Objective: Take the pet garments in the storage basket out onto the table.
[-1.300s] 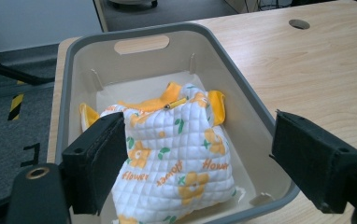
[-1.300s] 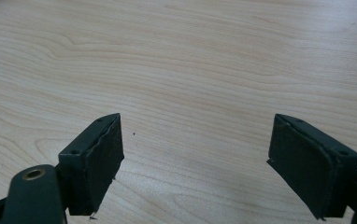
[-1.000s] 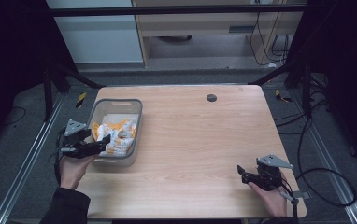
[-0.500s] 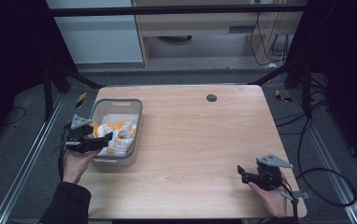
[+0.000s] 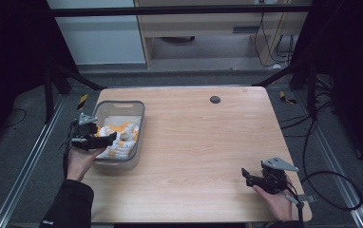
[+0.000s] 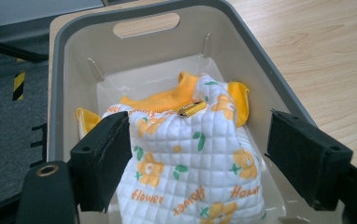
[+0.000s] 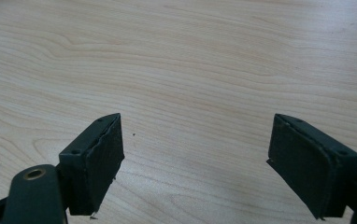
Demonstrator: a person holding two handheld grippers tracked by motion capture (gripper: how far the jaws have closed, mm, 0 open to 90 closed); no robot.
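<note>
The quilted baby garment [image 6: 190, 163], white with orange flowers and the word "Flower" printed on it, lies bunched inside the grey plastic basket [image 5: 137, 111] at the left side of the wooden table [image 5: 208, 142]. Its orange collar points toward the basket's far handle wall and its printed body runs back toward the near wall. The left gripper [image 5: 104, 141] hovers at the basket's near-left rim with its jaws spread wide and holding nothing. In the left gripper view the garment sits directly ahead and between the jaws: the left pad [image 6: 104, 156] looks to be touching or just beside the cloth's edge, while the other pad stands apart from it, over the basket's right wall. A small brass-coloured piece [image 6: 191, 109], perhaps a snap or clasp, rests on the fabric just below the collar. The right gripper [image 5: 248, 176] is well apart from the basket, at the table's near-right corner, jaws also open over bare wood. I would judge the left hand far the nearer, needing only a short push forward and down to close on the fabric.
</note>
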